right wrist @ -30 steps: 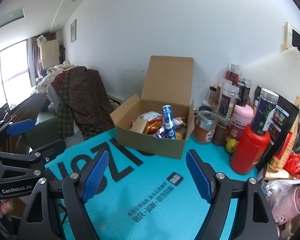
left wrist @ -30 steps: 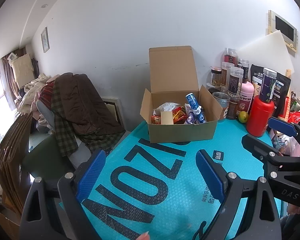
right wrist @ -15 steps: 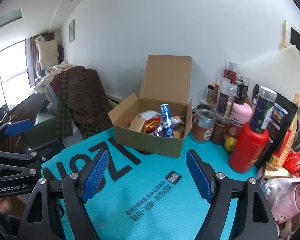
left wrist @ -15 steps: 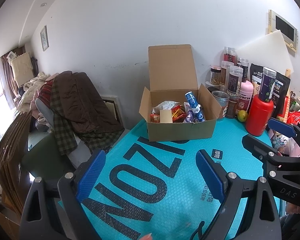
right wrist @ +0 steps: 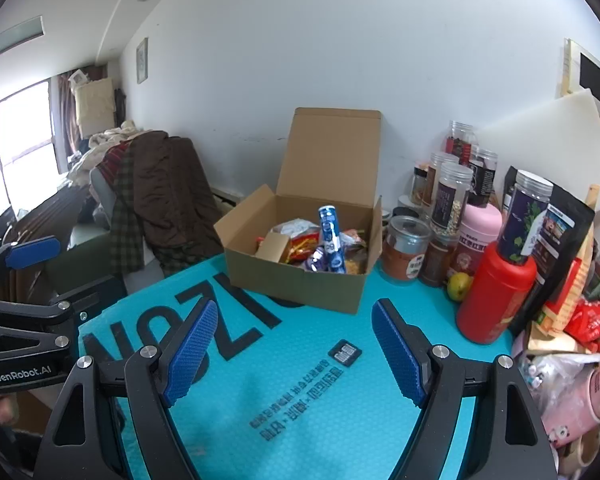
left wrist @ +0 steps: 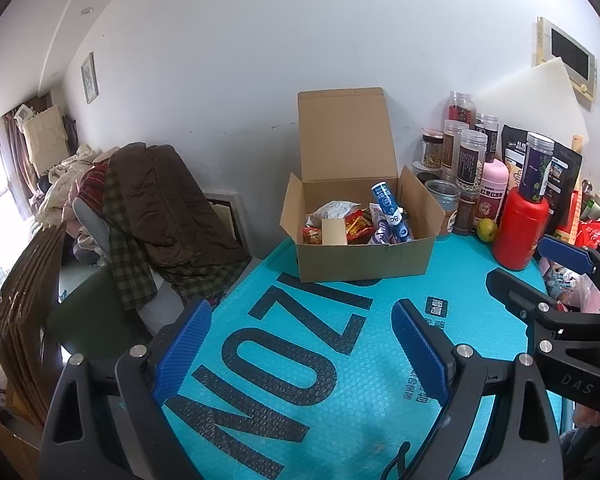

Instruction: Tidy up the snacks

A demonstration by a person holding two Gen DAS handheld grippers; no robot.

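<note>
Left gripper (left wrist: pixel 300 344) — jaws spread wide, nothing between the blue pads, angled down over the teal mat (left wrist: pixel 308 360). Right gripper (right wrist: pixel 294 344) likewise stands wide and empty, tilted down toward the same mat; each tool shows at the edge of the other's view, side by side and apart. One cardboard box (left wrist: pixel 364 256), lid flap upright, sits ahead of both tools at the mat's far end against the wall. Inside it lie the snacks (left wrist: pixel 356 226) — several packets, too jumbled to count exactly, plus one blue tube (left wrist: pixel 392 212) leaning upright. Ahead and to the right of the box stand one red bottle (left wrist: pixel 520 232), one pink bottle (left wrist: pixel 492 196), one green fruit (left wrist: pixel 486 225) and at least six clear jars (left wrist: pixel 472 156). One jacket-draped chair (left wrist: pixel 160 208) stands ahead to the left.
</note>
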